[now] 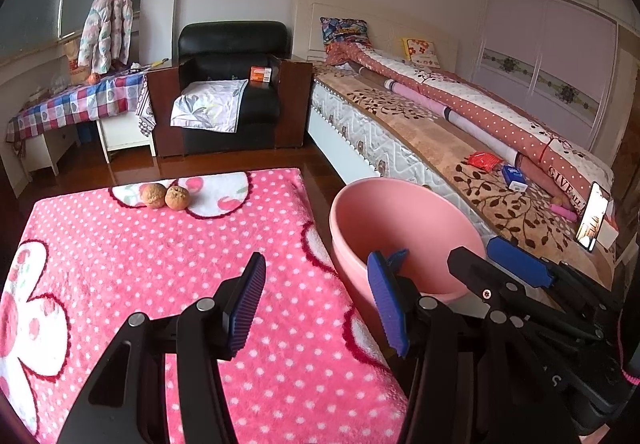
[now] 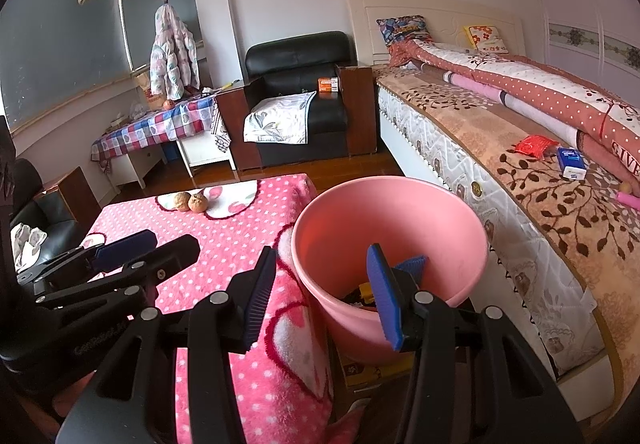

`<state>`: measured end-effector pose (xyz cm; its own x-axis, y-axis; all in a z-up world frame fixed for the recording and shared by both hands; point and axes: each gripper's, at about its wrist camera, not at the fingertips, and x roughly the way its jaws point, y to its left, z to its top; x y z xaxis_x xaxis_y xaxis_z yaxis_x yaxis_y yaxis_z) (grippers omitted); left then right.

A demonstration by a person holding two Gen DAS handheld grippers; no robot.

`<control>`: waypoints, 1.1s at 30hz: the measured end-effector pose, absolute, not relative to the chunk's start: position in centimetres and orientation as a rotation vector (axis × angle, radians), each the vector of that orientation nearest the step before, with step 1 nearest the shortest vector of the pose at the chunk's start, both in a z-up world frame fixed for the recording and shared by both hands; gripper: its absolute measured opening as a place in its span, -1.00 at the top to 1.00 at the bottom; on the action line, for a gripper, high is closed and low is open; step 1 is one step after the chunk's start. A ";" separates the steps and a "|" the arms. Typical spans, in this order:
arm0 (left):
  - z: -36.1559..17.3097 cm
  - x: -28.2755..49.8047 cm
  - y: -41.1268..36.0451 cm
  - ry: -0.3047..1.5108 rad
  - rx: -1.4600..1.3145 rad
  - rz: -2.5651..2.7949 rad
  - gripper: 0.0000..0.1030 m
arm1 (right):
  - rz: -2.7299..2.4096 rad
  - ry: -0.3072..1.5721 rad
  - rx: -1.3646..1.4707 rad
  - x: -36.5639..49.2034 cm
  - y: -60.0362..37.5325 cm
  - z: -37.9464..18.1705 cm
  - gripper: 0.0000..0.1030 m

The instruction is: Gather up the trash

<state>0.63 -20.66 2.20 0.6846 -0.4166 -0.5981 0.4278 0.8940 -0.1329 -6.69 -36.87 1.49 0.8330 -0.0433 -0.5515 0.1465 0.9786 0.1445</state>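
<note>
Bedroom, pink dotted blanket (image 1: 160, 264) as work surface. Two shrivelled fruits (image 1: 166, 197) lie at its far edge; pink bin (image 2: 384, 228) stands beside, holding scraps. Left gripper (image 1: 320, 304) and right gripper (image 2: 324, 296) both parted, empty, poised for pickup.

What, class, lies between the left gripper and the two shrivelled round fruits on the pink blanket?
Nothing visible: only bare pink blanket lies between the open, empty left gripper and the two fruits.

left hand-held gripper (image 1: 320, 304) jaws apart, right hand-held gripper (image 2: 324, 300) likewise, both empty
</note>
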 end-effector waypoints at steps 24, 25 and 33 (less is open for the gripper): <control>1.3 1.9 -20.7 0.718 0.015 -0.454 -0.03 | -0.086 0.621 0.179 -5.1 -35.8 1.2 0.07; 1.3 2.0 -20.7 0.721 0.016 -0.454 -0.03 | -0.086 0.623 0.180 -5.1 -35.8 1.2 0.07; 0.7 2.4 -20.7 0.740 0.015 -0.451 -0.03 | -0.084 0.645 0.187 -4.5 -35.9 0.8 0.07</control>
<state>2.41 -20.67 0.73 0.6470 -0.3916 -0.6543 0.4021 0.9043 -0.1436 -4.54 -35.89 0.84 0.7966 -0.0199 -0.6042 0.1360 0.9797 0.1470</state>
